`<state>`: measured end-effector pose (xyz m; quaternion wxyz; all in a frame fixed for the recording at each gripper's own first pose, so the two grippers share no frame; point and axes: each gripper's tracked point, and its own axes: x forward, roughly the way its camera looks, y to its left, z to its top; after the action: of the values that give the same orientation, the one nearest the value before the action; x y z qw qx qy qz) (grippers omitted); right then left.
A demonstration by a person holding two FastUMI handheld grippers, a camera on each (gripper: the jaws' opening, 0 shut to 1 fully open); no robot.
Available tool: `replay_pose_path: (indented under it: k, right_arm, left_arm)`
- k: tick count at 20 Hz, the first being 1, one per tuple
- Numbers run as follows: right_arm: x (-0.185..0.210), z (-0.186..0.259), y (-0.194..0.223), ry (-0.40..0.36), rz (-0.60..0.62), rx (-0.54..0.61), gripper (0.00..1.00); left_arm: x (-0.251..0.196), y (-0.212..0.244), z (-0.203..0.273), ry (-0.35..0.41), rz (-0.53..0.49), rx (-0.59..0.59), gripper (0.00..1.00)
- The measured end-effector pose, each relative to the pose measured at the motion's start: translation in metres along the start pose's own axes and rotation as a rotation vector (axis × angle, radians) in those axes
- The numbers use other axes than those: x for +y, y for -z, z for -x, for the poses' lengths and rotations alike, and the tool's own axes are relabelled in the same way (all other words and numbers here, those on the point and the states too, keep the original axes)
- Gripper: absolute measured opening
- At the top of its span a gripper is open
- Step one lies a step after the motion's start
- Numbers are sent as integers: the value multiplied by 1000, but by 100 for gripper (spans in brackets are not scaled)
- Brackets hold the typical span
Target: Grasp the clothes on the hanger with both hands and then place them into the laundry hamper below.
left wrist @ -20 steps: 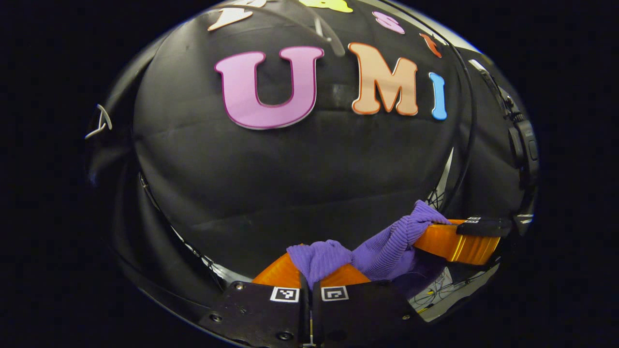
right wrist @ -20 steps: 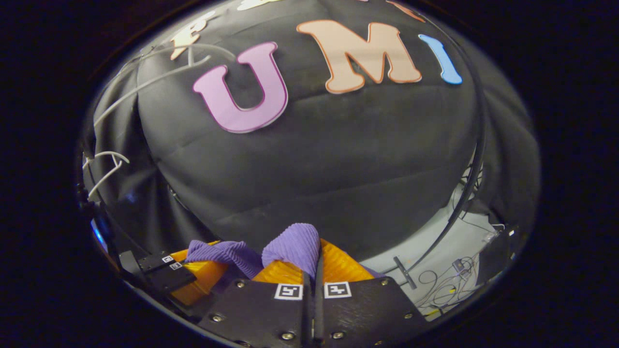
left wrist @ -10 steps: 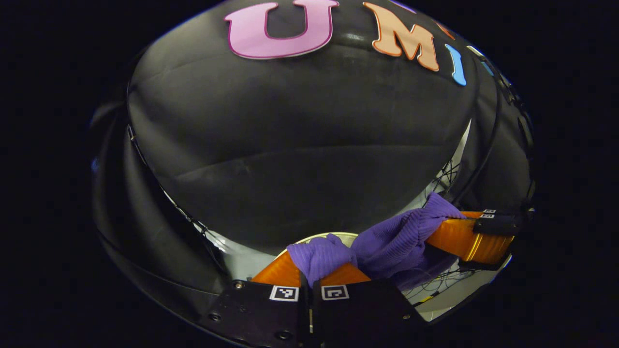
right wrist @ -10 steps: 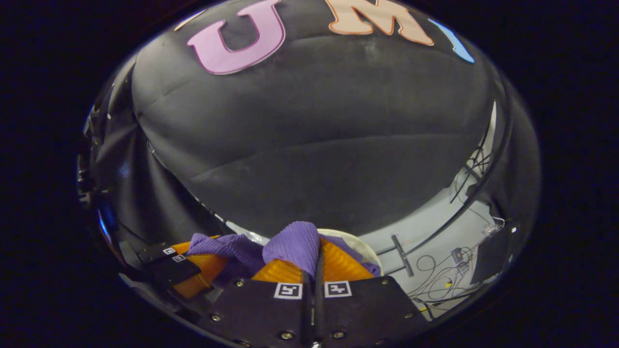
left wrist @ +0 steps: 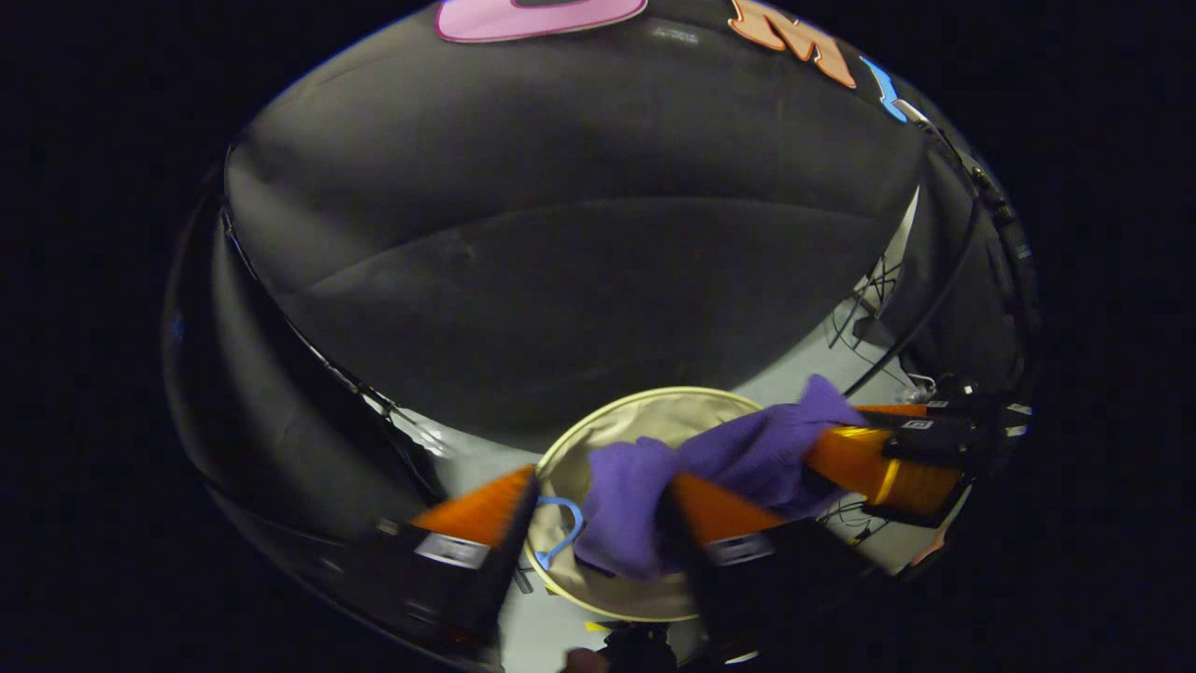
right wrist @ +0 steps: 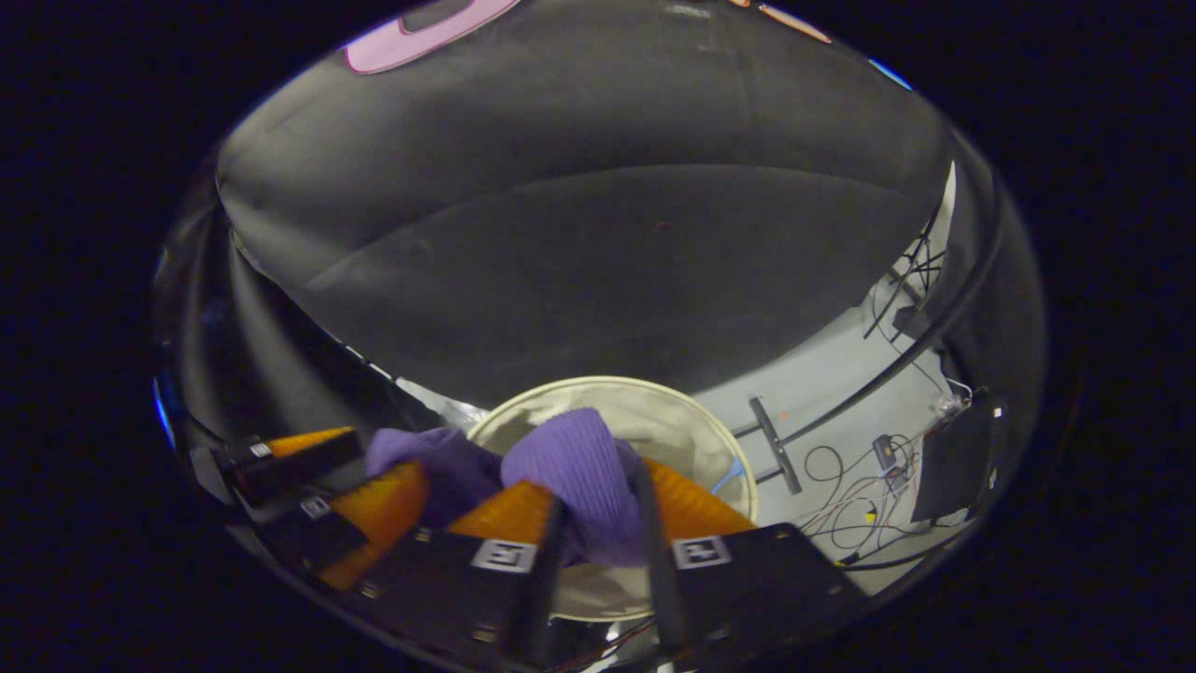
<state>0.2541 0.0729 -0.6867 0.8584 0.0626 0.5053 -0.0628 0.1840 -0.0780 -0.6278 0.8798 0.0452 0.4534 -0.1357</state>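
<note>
A purple knit garment (left wrist: 626,509) hangs over the round beige laundry hamper (left wrist: 654,393) on the floor below. My left gripper (left wrist: 603,479) is open, and the cloth sags between its spread fingers, resting against the right-hand one. In the left gripper view the right gripper (left wrist: 832,435) sits at the right with the cloth's other end by its tips. In the right gripper view the garment (right wrist: 575,463) bulges between the parted fingers of my open right gripper (right wrist: 593,477), above the hamper (right wrist: 598,381). The left gripper (right wrist: 388,453) shows at the lower left, fingers apart.
A blue hanger (left wrist: 558,533) lies inside the hamper. Loose cables (right wrist: 860,523) and a dark bar (right wrist: 774,458) lie on the grey floor to the hamper's right. The black cloth wall stands close behind the hamper.
Both grippers dropped and tipped downward over the hamper, then went from shut on the purple garment to open. The cloth now sags toward the hamper.
</note>
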Motion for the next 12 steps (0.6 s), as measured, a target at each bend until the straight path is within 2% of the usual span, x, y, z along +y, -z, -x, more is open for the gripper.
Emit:
replay_pose_path:
  k: [1, 2, 3, 7, 12]
  right_arm:
    - [-7, -9, 10, 21, 8, 4, 77]
    - [-10, -10, 12, 30, 12, 6, 100]
    - [-11, -9, 17, 37, 16, 9, 100]
    - [-12, 7, 20, 51, 13, 14, 100]
    - [-18, 52, 17, 58, 23, 28, 99]
  left_arm:
    - [0, 8, -2, 9, 13, 21, 94]
    - [4, 14, -2, 3, 28, 36, 96]
    - [2, 15, 0, 7, 45, 36, 99]
    - [-3, 21, 10, 11, 37, 42, 98]
    - [-6, 20, 39, 14, 12, 68, 99]
